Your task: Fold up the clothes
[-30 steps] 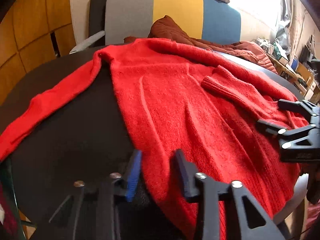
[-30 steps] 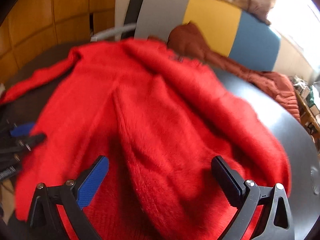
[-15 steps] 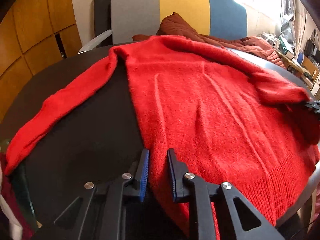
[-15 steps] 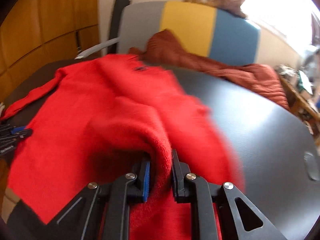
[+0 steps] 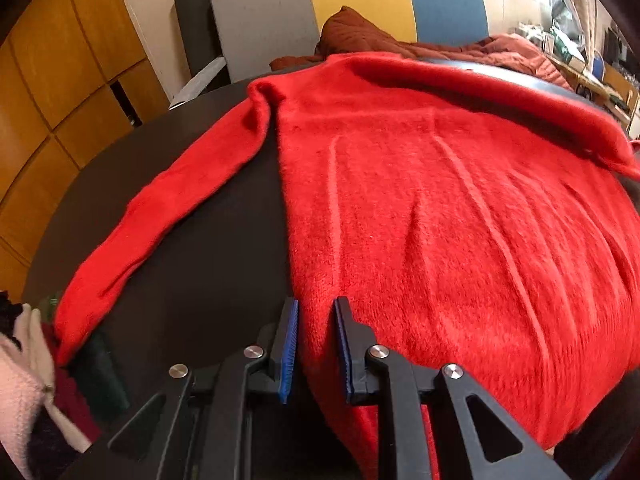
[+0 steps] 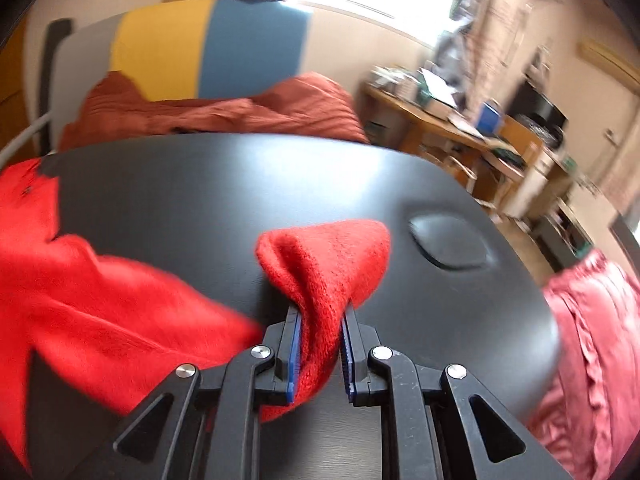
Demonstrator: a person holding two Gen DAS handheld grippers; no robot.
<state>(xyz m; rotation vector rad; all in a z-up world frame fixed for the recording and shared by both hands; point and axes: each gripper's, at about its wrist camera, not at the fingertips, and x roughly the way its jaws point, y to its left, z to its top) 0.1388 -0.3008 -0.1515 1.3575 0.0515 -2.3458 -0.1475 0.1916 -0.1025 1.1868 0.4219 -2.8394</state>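
The left gripper (image 5: 316, 344) sits low at the near edge of the round black table (image 5: 208, 272), its fingers pointing forward along the tabletop, and it is clenched on the bottom hem of the red sweater (image 5: 440, 216): red knit fills the narrow gap between the two blue pads (image 5: 289, 350). Ahead of this claw and to its right the sweater's body lies spread flat; ahead and to its left one sleeve (image 5: 160, 216) runs diagonally back toward the table's edge. The far right corner of the sweater is raised and blurred, and the right gripper itself does not appear in the left wrist view.

The right gripper (image 6: 320, 344) is also level and low over the table (image 6: 224, 184), pinching a bunched fold of the sweater (image 6: 328, 264) that pokes up and forward between its fingers. To this claw's left the rest of the garment (image 6: 88, 296) trails away, smeared by motion blur, so its folds are hard to read. A pink ruffled garment (image 6: 592, 352) lies to the right, cut off by the frame edge. Straight ahead, beyond the table, a rust-brown quilt (image 6: 224, 112) is heaped against a grey, yellow and blue chair back (image 6: 208, 48). The cluttered desk (image 6: 448, 120) further right is too blurred to make out.
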